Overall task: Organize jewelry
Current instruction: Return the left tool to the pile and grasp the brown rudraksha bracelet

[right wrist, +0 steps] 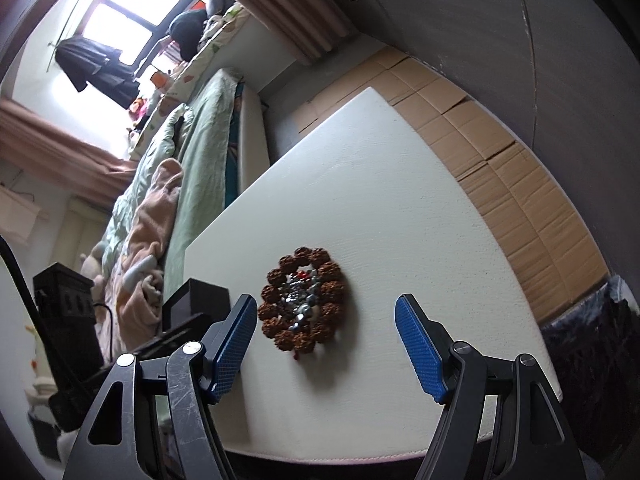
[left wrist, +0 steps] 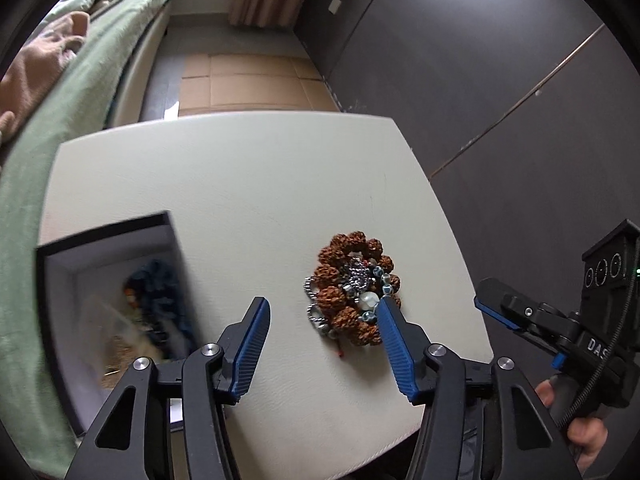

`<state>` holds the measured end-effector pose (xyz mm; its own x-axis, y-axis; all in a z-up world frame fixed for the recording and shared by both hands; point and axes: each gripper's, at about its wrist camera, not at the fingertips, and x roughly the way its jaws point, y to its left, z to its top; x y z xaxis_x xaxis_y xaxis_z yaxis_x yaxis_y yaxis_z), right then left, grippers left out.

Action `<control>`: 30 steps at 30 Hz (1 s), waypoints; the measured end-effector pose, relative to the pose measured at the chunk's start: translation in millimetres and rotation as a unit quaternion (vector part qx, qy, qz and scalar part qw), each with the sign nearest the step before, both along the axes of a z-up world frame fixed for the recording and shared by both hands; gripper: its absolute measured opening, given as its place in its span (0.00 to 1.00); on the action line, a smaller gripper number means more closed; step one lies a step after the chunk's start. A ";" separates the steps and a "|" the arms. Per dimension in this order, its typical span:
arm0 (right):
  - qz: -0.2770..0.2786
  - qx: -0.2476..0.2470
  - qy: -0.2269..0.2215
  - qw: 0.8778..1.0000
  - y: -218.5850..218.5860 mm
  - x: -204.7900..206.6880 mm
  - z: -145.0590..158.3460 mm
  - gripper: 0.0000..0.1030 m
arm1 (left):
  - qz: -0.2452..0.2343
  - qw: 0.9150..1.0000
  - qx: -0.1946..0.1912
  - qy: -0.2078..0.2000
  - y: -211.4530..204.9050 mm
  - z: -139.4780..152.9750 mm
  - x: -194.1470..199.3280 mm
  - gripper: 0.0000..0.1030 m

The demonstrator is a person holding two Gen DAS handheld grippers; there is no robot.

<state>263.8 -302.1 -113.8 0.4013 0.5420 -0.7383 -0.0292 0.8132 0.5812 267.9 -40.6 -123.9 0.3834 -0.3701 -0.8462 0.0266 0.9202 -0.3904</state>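
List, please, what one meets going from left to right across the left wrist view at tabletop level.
Green bedding → open black box holding jewelry → bare white tabletop → brown bead bracelet pile → right gripper in the person's hand.

A home bedroom: bed (right wrist: 208,128) under green bedding, tan curtains (right wrist: 280,4) beside a bright window (right wrist: 132,4), dark clothes (right wrist: 96,68) hanging there, flattened cardboard (right wrist: 520,184) covering the floor.
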 end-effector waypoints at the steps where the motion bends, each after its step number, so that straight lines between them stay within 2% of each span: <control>1: -0.001 0.000 0.004 1.000 -0.5 2.4 -1.9 0.71 | -0.002 1.000 -0.001 0.004 -2.3 -3.0 1.6 0.56; 5: -0.005 -0.003 0.024 1.000 2.0 6.2 -11.2 0.71 | -0.003 1.000 0.016 0.023 -14.2 -17.5 8.7 0.56; 10: -0.003 0.003 0.021 1.000 3.2 4.7 -9.8 0.71 | -0.002 0.999 0.048 0.017 -22.3 -18.9 11.1 0.56; 22: -0.020 0.013 0.023 0.999 -3.5 3.0 -7.7 0.71 | -0.008 0.996 0.091 0.021 -34.0 -20.2 15.7 0.52; 26: -0.024 0.013 0.026 0.999 -5.5 4.6 -9.0 0.71 | 0.000 0.994 0.103 0.033 -31.5 -22.3 19.5 0.41; 30: -0.024 0.014 0.026 0.999 -5.9 4.8 -9.4 0.71 | -0.003 0.994 0.098 0.041 -33.2 -22.5 24.0 0.41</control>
